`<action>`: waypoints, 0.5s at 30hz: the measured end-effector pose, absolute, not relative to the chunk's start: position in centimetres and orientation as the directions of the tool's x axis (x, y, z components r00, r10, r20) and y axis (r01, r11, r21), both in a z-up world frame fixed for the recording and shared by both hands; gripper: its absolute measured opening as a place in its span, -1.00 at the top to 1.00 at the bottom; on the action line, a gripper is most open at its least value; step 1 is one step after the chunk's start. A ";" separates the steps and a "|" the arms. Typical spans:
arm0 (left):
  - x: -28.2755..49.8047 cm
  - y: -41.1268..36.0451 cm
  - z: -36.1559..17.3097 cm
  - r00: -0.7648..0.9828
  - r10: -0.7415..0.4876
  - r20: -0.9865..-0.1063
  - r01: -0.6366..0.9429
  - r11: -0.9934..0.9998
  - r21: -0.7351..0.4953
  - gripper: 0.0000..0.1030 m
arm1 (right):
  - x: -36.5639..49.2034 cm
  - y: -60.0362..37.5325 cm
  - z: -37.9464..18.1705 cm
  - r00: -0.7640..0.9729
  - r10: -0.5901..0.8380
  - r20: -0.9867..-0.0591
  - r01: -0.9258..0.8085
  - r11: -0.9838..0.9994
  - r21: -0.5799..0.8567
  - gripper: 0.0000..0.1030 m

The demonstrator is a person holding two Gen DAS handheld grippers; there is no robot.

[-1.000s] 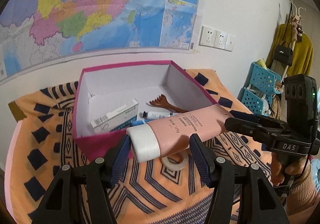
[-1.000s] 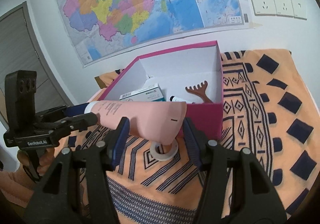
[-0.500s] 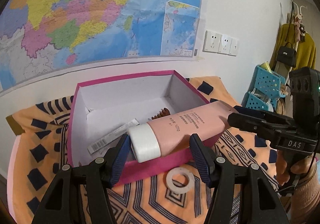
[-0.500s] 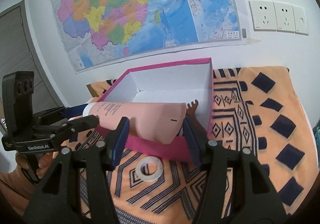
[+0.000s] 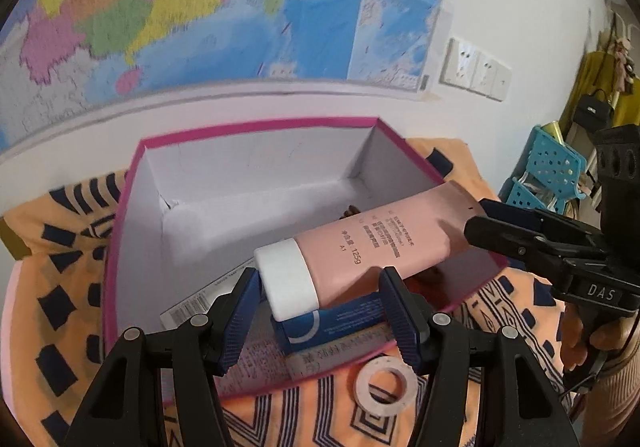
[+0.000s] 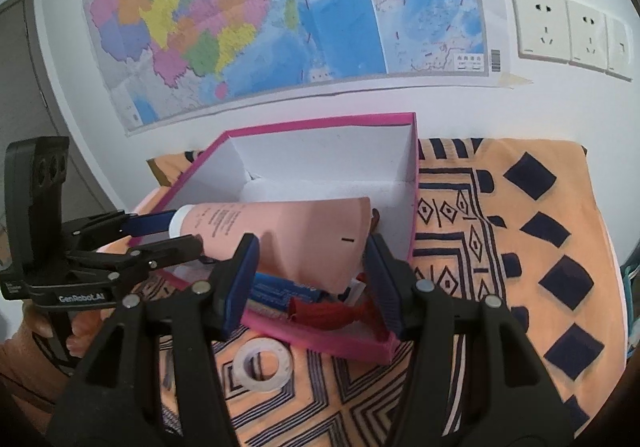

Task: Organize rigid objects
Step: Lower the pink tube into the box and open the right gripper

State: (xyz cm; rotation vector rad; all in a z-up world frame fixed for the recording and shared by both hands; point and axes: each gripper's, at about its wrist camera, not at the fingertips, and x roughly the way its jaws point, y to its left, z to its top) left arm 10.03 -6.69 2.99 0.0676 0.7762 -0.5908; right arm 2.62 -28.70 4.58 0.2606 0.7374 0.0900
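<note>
Left wrist view: a pink tube with a white cap hangs over the near part of an open pink box on a patterned orange cloth. The left gripper has its fingers around the cap end; whether they press it cannot be told. The right gripper clamps the tube's flat tail from the right edge. Below the tube, inside the box, lie a blue carton and a barcoded white carton. A tape ring sits on the cloth just outside the box's near wall.

Right wrist view: the right gripper holds the tube's wide tail between narrow-set fingers. The left gripper reaches in from the left edge to the cap. A red object and the blue carton lie in the box's near corner; the tape ring rests outside. A map covers the wall behind.
</note>
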 end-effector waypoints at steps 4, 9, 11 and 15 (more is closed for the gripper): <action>12.0 -6.6 1.8 0.526 -0.473 -0.706 0.503 0.843 -0.190 -0.19 | 4.2 -28.8 3.8 0.713 0.160 -0.683 0.025 0.967 0.252 -0.12; 13.8 -6.7 1.7 0.539 -0.441 -0.718 0.473 0.864 -0.176 -0.19 | 5.8 -28.1 3.1 0.689 0.138 -0.711 0.028 0.976 0.217 -0.12; 14.4 -6.8 1.9 0.549 -0.426 -0.719 0.459 0.873 -0.167 -0.19 | 6.6 -27.6 2.8 0.678 0.104 -0.728 0.035 0.984 0.173 -0.12; 15.5 -6.9 2.1 0.598 -0.349 -0.722 0.403 0.909 -0.106 -0.18 | 7.4 -27.6 2.5 0.680 0.085 -0.729 0.052 0.985 0.163 -0.12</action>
